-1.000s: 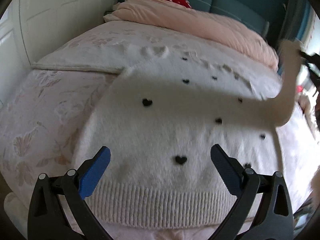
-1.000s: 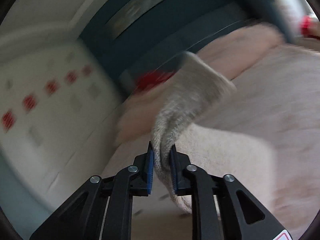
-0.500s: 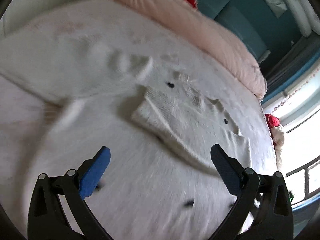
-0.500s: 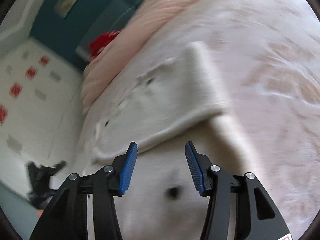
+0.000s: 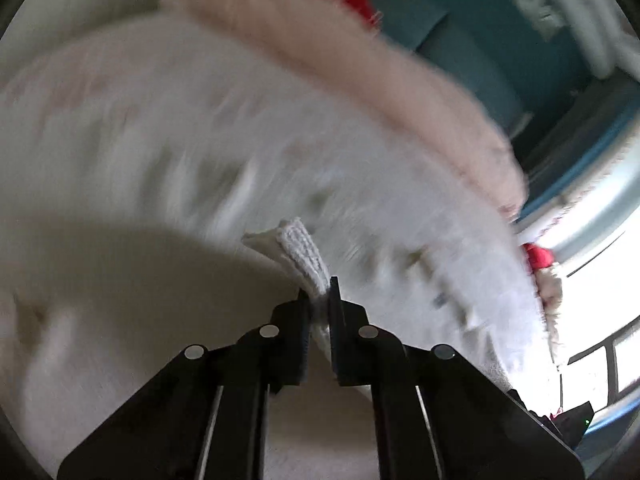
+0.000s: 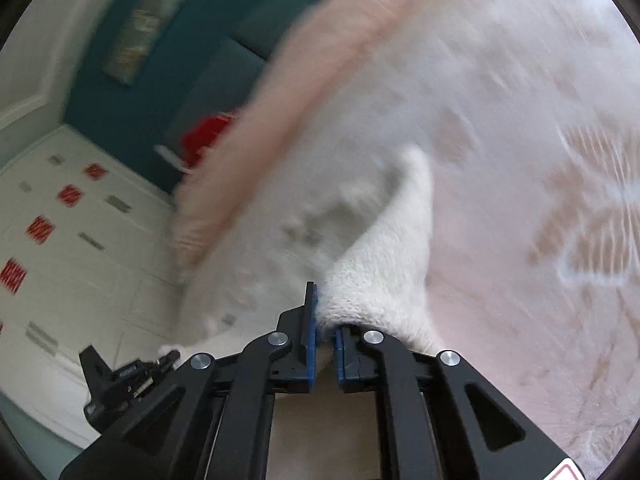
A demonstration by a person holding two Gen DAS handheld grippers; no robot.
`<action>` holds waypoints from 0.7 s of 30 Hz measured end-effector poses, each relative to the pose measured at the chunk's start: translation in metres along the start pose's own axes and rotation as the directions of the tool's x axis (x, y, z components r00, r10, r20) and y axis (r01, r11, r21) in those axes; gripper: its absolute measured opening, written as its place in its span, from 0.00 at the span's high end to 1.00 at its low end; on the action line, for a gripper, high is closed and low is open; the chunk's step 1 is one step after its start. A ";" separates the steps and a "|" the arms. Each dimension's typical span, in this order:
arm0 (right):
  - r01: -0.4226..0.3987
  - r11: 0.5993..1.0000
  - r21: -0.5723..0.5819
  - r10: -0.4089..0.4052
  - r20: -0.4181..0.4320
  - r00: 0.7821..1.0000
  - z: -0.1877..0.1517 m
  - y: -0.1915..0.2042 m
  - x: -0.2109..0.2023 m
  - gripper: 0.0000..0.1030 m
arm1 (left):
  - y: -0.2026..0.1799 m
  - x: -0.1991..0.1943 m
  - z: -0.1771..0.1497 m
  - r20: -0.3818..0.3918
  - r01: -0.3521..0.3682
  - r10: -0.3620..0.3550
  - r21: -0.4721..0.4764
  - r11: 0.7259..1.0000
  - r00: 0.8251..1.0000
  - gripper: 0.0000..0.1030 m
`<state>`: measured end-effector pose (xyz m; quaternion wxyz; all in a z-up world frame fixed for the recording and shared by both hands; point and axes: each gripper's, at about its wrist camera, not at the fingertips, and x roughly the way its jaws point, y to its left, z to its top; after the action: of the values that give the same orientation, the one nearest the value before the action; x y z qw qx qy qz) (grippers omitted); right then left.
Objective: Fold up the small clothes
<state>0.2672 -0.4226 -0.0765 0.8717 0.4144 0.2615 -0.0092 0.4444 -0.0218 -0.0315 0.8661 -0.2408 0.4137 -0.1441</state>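
A white fuzzy sweater with small black hearts lies on the bed. My left gripper is shut on its ribbed hem corner and lifts it above the bed. My right gripper is shut on another edge of the sweater, which rises in a fold from the jaws. The left gripper also shows in the right wrist view at lower left, holding the far corner. Both views are motion-blurred.
The bed has a pale floral cover and a pink duvet bunched along the headboard side. A red item lies by the teal headboard. White wardrobe doors stand at left; a bright window is at right.
Both grippers were open over the flat sweater half a second ago. Now each has shut on a part of the sweater's edge and is lifting it.
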 end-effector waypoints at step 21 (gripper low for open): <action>0.308 0.909 -0.281 -0.317 0.015 0.948 -0.013 0.024 0.023 0.84 | 0.079 0.027 -0.063 0.007 -0.059 0.058 0.043 0.997 0.998 0.88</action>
<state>0.2871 -0.3928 -0.0770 0.9045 0.2402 0.3364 -0.1049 0.4157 0.0137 -0.1258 0.8761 -0.2101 0.4149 -0.1270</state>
